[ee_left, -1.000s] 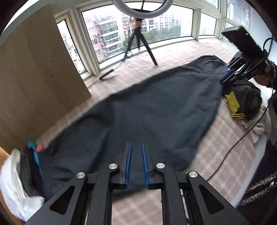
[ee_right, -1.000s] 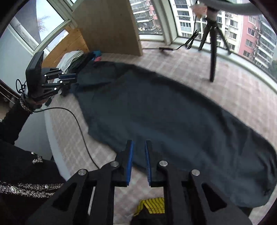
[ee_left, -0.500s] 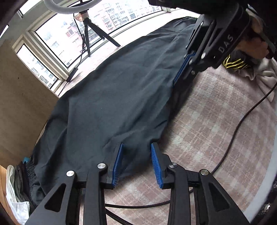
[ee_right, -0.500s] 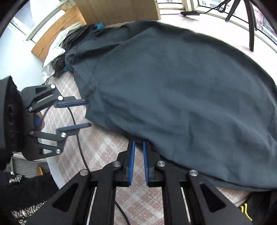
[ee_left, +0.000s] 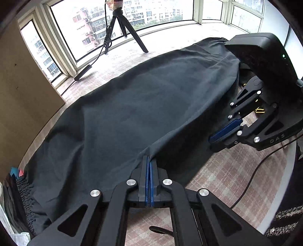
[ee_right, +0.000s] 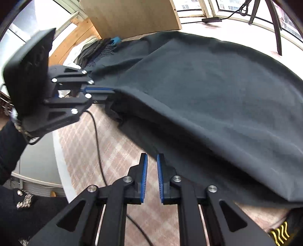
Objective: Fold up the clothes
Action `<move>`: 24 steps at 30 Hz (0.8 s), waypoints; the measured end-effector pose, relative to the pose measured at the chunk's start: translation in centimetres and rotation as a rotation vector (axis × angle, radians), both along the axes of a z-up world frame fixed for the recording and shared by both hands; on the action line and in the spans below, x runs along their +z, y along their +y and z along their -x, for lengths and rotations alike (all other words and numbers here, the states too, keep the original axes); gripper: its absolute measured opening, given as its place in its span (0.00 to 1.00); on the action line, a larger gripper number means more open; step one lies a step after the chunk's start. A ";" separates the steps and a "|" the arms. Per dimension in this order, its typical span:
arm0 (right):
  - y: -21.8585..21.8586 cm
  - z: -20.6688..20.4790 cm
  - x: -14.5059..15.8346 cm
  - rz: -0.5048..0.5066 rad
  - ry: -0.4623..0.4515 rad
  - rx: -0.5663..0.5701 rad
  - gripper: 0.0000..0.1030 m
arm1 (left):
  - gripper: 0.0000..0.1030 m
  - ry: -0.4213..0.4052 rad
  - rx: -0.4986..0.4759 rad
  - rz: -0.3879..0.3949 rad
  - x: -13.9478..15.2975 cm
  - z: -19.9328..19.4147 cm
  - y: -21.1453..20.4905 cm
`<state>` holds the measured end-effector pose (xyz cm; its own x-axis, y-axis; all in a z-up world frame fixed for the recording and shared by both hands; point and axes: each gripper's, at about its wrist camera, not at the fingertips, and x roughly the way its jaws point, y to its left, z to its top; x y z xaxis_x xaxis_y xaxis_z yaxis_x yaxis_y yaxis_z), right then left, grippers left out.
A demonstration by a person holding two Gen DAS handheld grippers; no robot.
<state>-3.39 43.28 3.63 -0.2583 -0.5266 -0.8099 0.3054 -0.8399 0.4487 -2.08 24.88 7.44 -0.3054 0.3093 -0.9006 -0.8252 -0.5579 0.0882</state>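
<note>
One plaid mat (ee_left: 223, 179) floors a windowed (ee_left: 90, 28) room.

dark garment (ee_right: 198, 85) on checked cover (ee_right: 85, 147)

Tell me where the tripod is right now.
In the left wrist view the tripod stands top centre by the windows, beyond the far edge of the dark garment.

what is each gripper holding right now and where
The left gripper pinches the dark garment at its near edge; the right gripper holds nothing.
</note>
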 end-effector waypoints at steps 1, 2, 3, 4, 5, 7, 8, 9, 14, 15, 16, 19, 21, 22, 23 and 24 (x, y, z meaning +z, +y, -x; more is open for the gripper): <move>-0.1 0.6 0.0 0.003 0.013 -0.019 0.11 | 0.00 0.002 -0.002 -0.003 0.2 0.2 0.0; -0.2 1.3 0.0 0.006 0.026 -0.038 0.11 | 0.00 0.004 -0.004 -0.007 0.3 0.5 0.0; -0.3 1.9 0.0 0.009 0.039 -0.057 0.11 | 0.00 0.006 -0.006 -0.011 0.5 0.7 0.0; -0.6 2.4 0.1 0.022 0.050 -0.060 0.11 | 0.00 0.004 -0.006 -0.017 0.7 0.9 -0.1; -1.2 2.7 0.2 0.040 0.059 -0.054 0.11 | 0.00 0.002 -0.007 -0.024 0.9 1.1 -0.2; -2.4 3.4 0.0 0.058 0.075 -0.030 0.11 | 0.00 -0.011 -0.006 -0.039 1.1 1.7 -0.4; -3.2 3.7 -0.2 0.064 0.080 -0.020 0.11 | 0.00 -0.014 -0.007 -0.038 1.2 1.9 -0.5; -3.9 4.0 -0.5 0.069 0.089 -0.014 0.11 | 0.01 -0.016 -0.007 -0.036 1.4 2.0 -0.6; -6.4 6.0 -1.9 0.161 0.079 0.016 0.11 | 0.07 -0.045 0.006 -0.041 1.8 3.2 -2.9; -6.9 6.0 -2.1 0.163 0.076 0.026 0.11 | 0.07 -0.064 0.022 -0.051 1.8 3.7 -3.6; -7.5 6.0 -2.1 0.163 0.075 0.039 0.11 | 0.07 -0.070 0.044 -0.059 1.8 4.2 -4.4; -8.1 5.5 -2.2 0.176 0.069 0.081 0.11 | 0.06 -0.086 0.098 -0.073 1.4 5.5 -6.5; -8.4 5.1 -2.1 0.172 0.073 0.097 0.11 | 0.07 -0.090 0.116 -0.083 1.2 6.2 -7.3; -8.5 4.9 -2.1 0.176 0.068 0.105 0.11 | 0.07 -0.092 0.124 -0.087 1.0 6.5 -7.7; -8.7 4.7 -2.2 0.183 0.061 0.106 0.11 | 0.07 -0.090 0.122 -0.052 0.3 6.7 -7.6; -8.9 4.6 -2.3 0.189 0.053 0.106 0.11 | 0.07 -0.088 0.109 -0.018 -0.7 6.9 -7.5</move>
<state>-7.96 34.42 1.34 -0.2330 -0.6939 -0.6813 0.4149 -0.7046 0.5757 -9.01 17.40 6.72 -0.2581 0.2948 -0.9200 -0.7636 -0.6457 0.0074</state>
